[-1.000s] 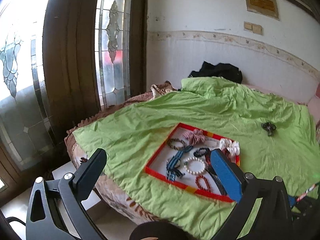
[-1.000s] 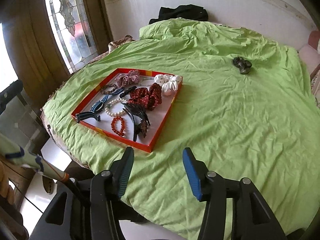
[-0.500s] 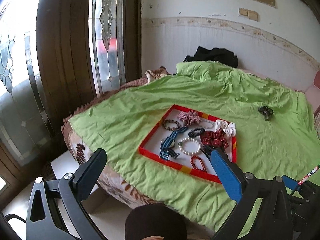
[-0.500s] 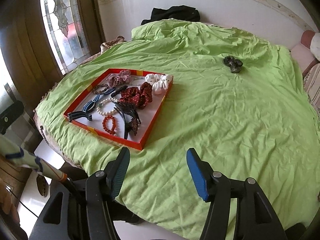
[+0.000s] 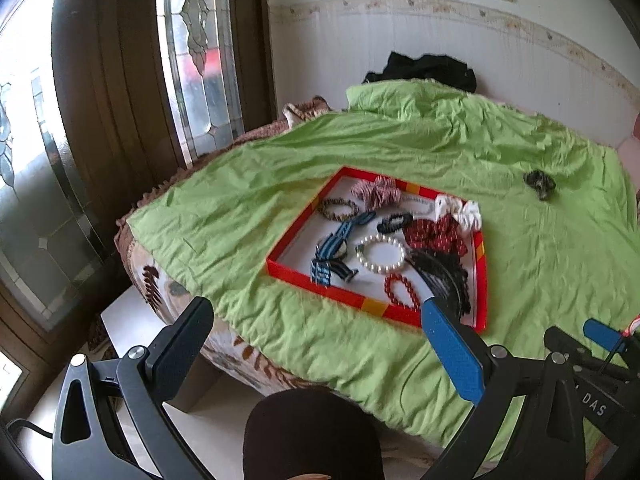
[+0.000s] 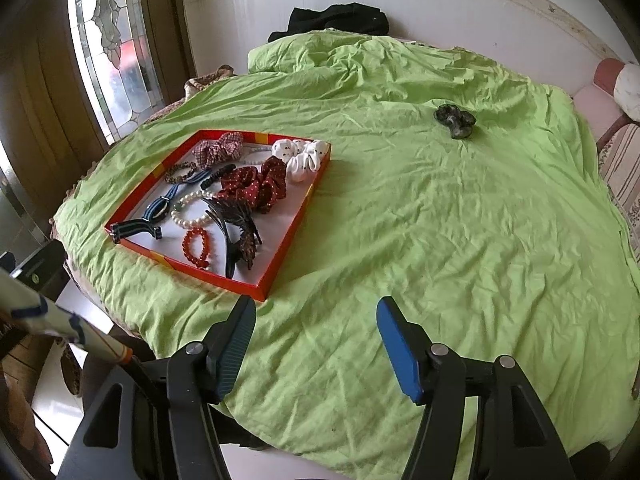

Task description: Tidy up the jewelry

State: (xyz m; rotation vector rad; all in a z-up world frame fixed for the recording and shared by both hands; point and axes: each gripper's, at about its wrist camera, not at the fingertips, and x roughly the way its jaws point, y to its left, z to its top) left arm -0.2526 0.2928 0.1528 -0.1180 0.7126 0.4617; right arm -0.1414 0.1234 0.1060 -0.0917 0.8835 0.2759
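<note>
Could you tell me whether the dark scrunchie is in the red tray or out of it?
Out. The dark scrunchie lies alone on the green sheet, well apart from the red tray, which holds the other pieces.

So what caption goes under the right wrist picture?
Open right claw hovers over green bedsheet beside red tray of bracelets and scrunchies.

The left hand-held gripper (image 5: 316,340) pointed down and forward. Its two fingers stood wide apart, with nothing between them. One finger was black and the other had a blue pad (image 5: 452,354).

The right hand-held gripper (image 6: 318,340) also tipped down and forward. Its jaws had just been opening, and nothing was between them. In the left wrist view, part of it showed at the near right.
</note>
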